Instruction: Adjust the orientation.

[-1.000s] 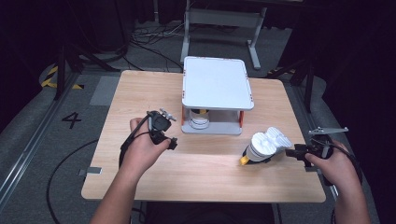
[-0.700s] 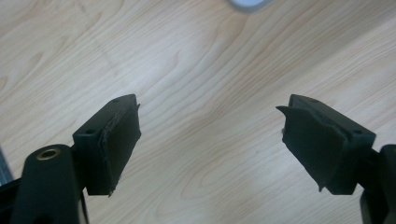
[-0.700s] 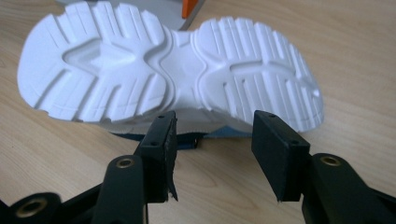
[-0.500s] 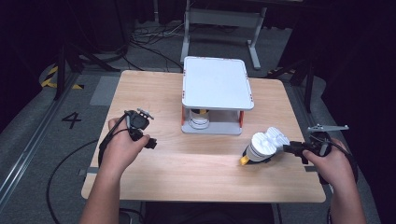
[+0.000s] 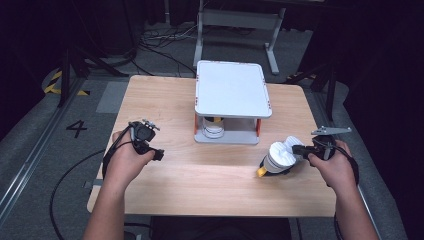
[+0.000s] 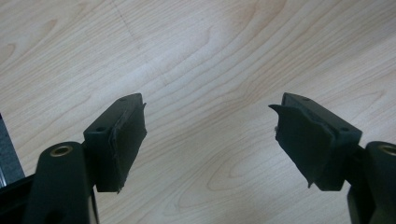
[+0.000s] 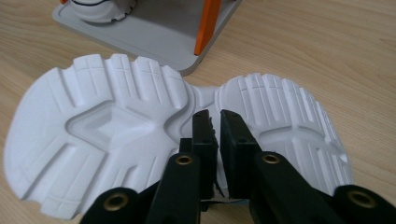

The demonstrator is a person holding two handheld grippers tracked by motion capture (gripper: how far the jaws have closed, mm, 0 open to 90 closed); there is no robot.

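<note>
right gripper view puts me almost on top of the white shoe [image 7: 140,126], which lies on its side with the ribbed sole turned toward my camera, toe end to one side and heel to the other. my right gripper [image 7: 215,123] has just been closing; its fingers [image 7: 203,135] now stand nearly together with a thin gap between them, tips at the narrow waist of the sole, and i can't tell whether they pinch anything of the shoe there. just beyond the shoe sits the grey base of the small rack [image 7: 154,35], with an orange post [image 7: 207,25] rising from it and a second white shoe [image 7: 100,9] on that base. from the high view the shoe [image 5: 280,157] lies near the right edge of the worktop [image 5: 200,180], close in front of the rack's right front corner, a yellow-orange tip [image 5: 261,172] showing at its near end, and the right gripper [image 5: 300,149] meets it from the right-edge side. the rack [image 5: 232,90] stands at the middle of the worktop toward the far edge under a white top tray. my left gripper [image 5: 159,154] hovers near the left edge, well apart from the shoe, and in the left gripper view its fingers [image 6: 123,135] are spread wide over bare wood, having just eased in slightly with nothing between them.
</note>
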